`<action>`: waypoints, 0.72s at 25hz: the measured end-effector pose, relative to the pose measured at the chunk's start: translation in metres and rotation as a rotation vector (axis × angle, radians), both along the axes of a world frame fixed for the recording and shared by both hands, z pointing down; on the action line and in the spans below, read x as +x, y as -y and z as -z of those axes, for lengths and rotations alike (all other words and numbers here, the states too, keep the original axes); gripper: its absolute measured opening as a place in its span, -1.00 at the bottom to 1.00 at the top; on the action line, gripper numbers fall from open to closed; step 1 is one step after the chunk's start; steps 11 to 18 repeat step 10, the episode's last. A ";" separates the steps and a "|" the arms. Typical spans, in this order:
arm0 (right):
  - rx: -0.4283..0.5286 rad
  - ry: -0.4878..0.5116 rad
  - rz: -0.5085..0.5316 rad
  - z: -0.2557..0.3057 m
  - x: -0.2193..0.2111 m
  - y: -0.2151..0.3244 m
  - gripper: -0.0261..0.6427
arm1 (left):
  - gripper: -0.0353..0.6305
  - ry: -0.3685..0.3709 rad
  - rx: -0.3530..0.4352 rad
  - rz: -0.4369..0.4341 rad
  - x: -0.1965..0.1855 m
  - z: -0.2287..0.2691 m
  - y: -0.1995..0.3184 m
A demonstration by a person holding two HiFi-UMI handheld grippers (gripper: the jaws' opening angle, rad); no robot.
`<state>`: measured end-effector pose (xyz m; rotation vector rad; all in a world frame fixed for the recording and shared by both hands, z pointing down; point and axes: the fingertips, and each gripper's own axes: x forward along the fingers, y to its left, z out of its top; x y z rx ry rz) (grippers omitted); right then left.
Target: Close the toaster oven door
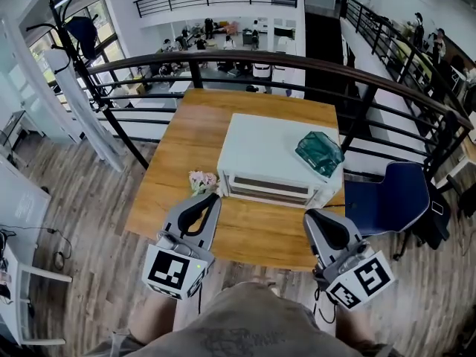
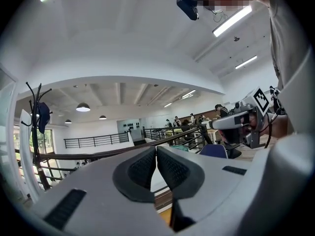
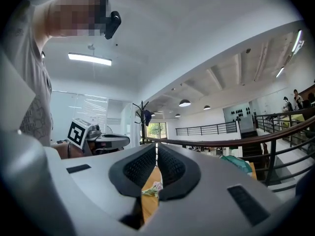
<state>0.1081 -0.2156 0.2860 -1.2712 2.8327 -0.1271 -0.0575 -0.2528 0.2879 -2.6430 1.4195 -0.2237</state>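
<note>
A white toaster oven stands on the wooden table, its front door upright against the body. A green folded cloth lies on its top at the right. My left gripper hovers over the table's near edge, left of the oven front, jaws shut on nothing. My right gripper is held at the near right, below the oven's right corner, also shut and empty. Both tilt upward: the left gripper and the right gripper face the railing and ceiling.
A small bunch of pale flowers lies on the table beside the oven's left front corner. A dark metal railing runs behind the table. A blue chair stands at the right. A coat stand rises at the far left.
</note>
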 end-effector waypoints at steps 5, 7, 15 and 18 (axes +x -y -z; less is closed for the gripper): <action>-0.010 0.005 0.014 -0.005 -0.004 0.000 -0.81 | -0.82 0.006 -0.008 0.006 -0.001 -0.006 -0.004; -0.009 0.012 0.011 -0.003 -0.003 0.001 -0.81 | -0.82 0.010 -0.001 0.008 -0.001 -0.004 -0.004; -0.008 0.022 0.009 0.000 -0.003 0.002 -0.81 | -0.82 0.019 0.004 0.012 -0.003 -0.003 -0.006; -0.008 0.022 0.009 0.000 -0.003 0.002 -0.81 | -0.82 0.019 0.004 0.012 -0.003 -0.003 -0.006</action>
